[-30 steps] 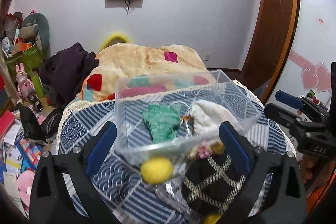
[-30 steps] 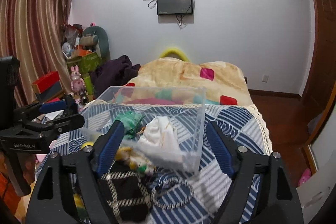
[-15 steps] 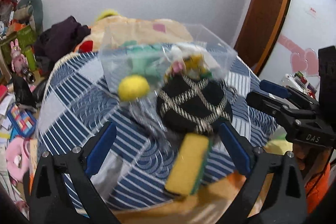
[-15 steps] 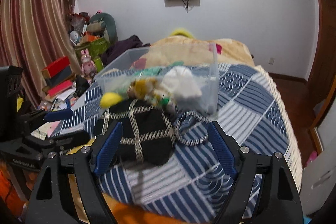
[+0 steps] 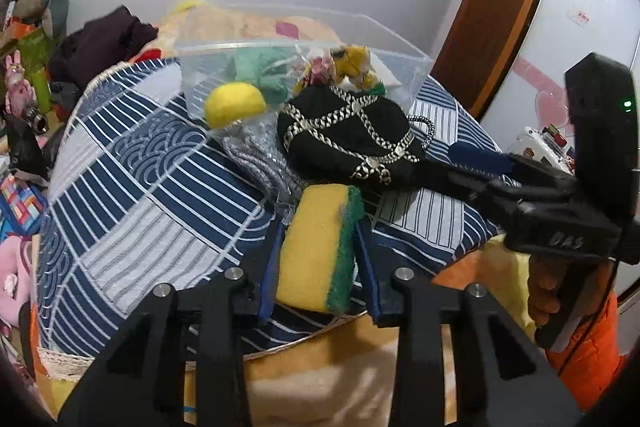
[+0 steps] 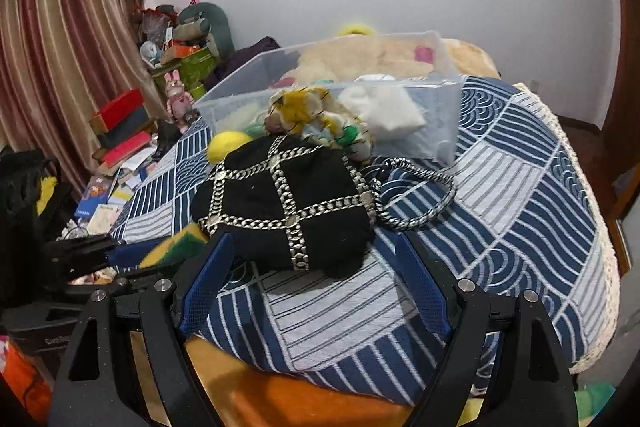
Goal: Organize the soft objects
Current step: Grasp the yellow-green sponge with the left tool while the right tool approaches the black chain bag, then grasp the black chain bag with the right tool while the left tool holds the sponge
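While left tongs (image 5: pixel 318 247) pinch sponge (image 5: pixel 316 247), right tongs (image 6: pixel 316 291) spread wide near black hat (image 6: pixel 284 203).

Spongy sponge (image 5: pixel 316 247) (rough green face), clear glossy plastic bin (image 5: pixel 400 45), woven cloth (image 5: pixel 140 187)

Not much readable here tbh. In the left wrist view, the right gripper (image 5: pixel 480 167) has "DAS" in raised letters on its black body, down near the handle. In the right wrist view, the left gripper (image 6: pixel 116 255) has pale lettering on its body at the bottom left, starts with "Gen" and then it's cut off behind the black frame in front. There's a small pink sticker on the white door panel (image 5: pixel 580 19) with red print, too tiny to make out. Book covers on the floor (image 6: pixel 96 191) are blurry too.
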A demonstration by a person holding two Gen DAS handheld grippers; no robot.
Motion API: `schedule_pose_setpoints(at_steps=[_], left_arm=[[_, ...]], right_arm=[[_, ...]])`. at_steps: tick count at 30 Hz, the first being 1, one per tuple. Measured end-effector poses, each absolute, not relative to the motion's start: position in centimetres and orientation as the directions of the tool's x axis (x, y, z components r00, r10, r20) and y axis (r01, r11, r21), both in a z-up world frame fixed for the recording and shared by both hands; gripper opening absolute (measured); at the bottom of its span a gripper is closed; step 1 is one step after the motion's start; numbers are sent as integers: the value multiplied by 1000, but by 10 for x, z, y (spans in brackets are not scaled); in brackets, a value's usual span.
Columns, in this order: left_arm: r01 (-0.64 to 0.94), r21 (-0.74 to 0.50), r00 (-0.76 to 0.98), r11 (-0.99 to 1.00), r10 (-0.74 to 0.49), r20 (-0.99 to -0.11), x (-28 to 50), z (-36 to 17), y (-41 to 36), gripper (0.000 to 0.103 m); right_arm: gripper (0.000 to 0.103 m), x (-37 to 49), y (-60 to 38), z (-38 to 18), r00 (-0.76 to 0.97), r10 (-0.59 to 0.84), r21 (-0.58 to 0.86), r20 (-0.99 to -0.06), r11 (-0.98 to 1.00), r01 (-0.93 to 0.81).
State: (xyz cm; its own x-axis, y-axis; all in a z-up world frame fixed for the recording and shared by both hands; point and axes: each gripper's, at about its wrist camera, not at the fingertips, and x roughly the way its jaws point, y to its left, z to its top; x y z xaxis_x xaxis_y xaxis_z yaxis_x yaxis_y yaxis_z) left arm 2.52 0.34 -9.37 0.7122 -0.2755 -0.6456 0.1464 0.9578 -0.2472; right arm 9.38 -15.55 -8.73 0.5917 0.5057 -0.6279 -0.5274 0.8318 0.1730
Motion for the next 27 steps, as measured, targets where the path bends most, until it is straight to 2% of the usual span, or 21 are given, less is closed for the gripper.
schedule_pose_setpoints(at_steps=[11,17,20,27], left_arm=[[71,-221,787,973,-191,-586,9,-68,32,30],[50,-255,794,966,-194,-576,12,-69,39,30],[48,-256,798,966,-191,-571,16,-67,37,30],[47,-249,808,967,-183,-560,23,-60,34,30]], right_arm=[[83,103,-130,-98,554,513,175,-656,817,-549],[55,104,-136,-99,548,522,183,-654,812,-555],[28,106,-138,-99,557,505,167,-659,821,-546],[11,104,-145,-97,576,502,164,-646,828,-537]])
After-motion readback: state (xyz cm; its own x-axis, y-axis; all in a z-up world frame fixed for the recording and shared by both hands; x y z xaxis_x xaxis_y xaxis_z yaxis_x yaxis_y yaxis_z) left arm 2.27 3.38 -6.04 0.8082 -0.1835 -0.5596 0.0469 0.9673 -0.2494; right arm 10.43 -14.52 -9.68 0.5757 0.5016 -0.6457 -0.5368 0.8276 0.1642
